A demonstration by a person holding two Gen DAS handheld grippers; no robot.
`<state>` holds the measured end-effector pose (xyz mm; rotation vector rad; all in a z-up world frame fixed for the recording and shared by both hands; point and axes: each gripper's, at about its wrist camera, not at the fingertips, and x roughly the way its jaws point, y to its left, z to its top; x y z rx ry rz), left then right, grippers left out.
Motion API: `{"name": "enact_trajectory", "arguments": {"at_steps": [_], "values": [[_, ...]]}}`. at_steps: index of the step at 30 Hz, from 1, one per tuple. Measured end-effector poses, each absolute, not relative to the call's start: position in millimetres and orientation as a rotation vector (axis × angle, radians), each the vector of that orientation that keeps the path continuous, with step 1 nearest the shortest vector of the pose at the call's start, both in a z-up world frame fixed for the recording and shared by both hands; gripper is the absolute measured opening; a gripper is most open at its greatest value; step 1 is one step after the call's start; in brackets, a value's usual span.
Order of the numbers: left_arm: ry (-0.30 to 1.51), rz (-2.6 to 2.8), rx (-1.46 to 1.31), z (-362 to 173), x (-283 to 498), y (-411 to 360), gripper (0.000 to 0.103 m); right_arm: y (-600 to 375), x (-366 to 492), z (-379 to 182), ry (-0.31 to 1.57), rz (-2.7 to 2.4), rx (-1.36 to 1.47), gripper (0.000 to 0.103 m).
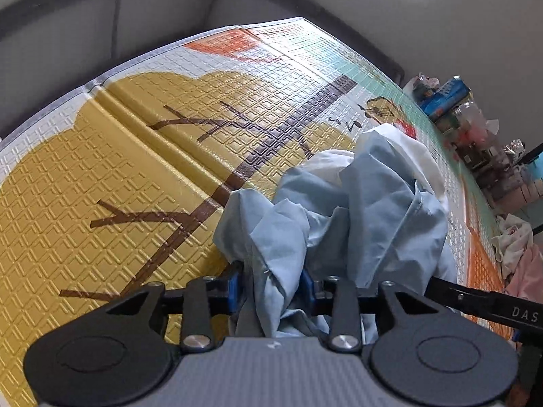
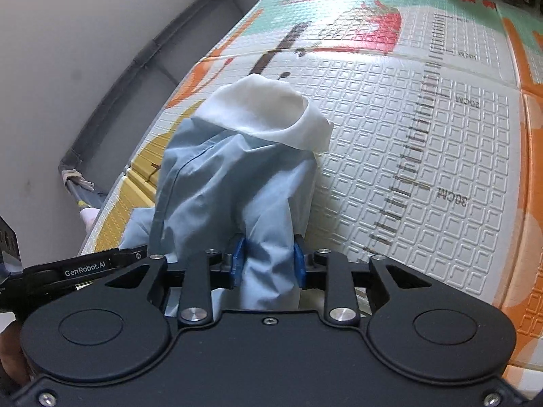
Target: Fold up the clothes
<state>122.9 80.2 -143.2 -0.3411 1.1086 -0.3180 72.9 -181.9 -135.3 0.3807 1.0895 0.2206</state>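
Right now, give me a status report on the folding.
Left gripper and right gripper: cloth between both sets of jaws. Light blue garment bunched, unfolded, over the play mat. Nothing in the way.

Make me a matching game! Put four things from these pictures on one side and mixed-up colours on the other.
Things:
1. garment
2. gripper pads
3. tree trunk on the mat
4. strawberry on the mat

Colours:
A. red
B. light blue with a white part
C. brown
D. dark blue

Pairs: 1-B, 2-D, 3-C, 4-A
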Motion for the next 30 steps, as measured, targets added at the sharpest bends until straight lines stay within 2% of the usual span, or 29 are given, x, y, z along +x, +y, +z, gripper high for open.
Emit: {"name": "enact_trajectory", "arguments": {"at_steps": [11,19,30], "values": [[1.064,-0.377,-0.27,-128,136,64,0.04,-203,80,-105,0.987,0.126,0.394,0.039],[1.08,-0.396,-0.268,-130,144,56,0.042,-203,114,-132,1.069,0.105,0.418,0.037],[1.108,-0.521,-0.237,-142,150,36,0.043,-191,116,-140,1.074,0.167,0.454,0.038]]}}
